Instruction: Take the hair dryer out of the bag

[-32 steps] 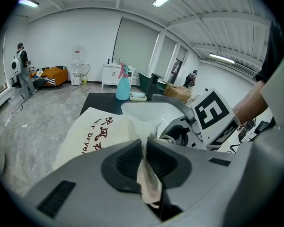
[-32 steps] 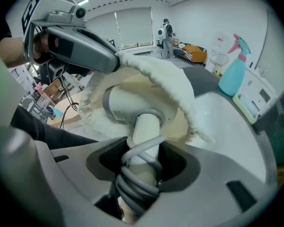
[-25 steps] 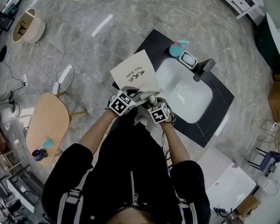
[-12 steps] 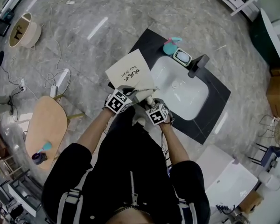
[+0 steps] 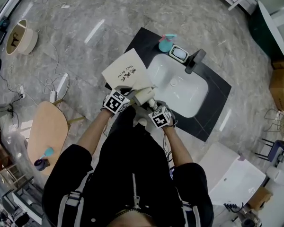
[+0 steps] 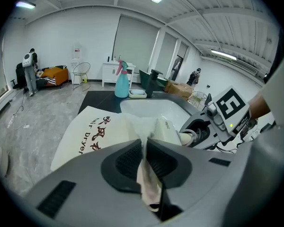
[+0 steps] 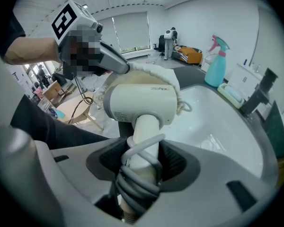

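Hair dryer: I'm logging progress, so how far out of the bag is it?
Done: the right gripper clamps the hair dryer by its cord-wrapped handle, and the left gripper pinches the edge of the bag. In hand: the body is mostly out, with the bag mouth draped round its far end. Left: pull it fully clear.

one bag (image 5: 125, 72), one hair dryer (image 7: 142, 103)

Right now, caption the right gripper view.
Right gripper clamps the hair dryer by its cord-wrapped handle; left gripper pinches the cloth bag draped over it.
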`<state>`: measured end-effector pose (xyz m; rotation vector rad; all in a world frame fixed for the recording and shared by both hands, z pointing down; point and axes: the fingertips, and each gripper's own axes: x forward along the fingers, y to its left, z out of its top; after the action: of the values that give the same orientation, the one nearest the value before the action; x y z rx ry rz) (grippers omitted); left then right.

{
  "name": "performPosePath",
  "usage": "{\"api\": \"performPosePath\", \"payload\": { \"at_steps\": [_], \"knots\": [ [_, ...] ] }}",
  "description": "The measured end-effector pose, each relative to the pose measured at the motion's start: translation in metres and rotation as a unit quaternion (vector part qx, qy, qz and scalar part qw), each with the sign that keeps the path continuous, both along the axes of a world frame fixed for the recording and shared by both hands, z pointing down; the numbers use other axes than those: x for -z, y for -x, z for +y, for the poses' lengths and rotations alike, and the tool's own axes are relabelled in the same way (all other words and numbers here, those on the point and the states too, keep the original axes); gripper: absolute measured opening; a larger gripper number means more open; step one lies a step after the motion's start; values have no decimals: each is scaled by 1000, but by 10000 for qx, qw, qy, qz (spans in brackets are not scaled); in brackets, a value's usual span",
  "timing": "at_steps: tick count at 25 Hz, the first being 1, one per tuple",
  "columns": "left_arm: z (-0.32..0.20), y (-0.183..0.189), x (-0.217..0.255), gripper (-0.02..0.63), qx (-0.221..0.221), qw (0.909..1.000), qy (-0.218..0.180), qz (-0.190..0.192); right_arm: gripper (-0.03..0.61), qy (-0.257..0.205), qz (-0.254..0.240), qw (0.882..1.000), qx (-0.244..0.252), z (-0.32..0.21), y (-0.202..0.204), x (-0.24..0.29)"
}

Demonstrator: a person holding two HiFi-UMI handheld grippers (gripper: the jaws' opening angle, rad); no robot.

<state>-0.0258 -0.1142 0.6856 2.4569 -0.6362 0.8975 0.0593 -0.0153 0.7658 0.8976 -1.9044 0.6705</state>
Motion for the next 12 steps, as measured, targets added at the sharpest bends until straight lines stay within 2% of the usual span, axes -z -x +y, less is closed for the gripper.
{"api": "performPosePath", "payload": {
  "at_steps": [12],
  "knots": [
    [9,-9,-14,51,-121,9997,34,-219,221,-143,-85,9988,-471,17,-28,9]
  ]
}}
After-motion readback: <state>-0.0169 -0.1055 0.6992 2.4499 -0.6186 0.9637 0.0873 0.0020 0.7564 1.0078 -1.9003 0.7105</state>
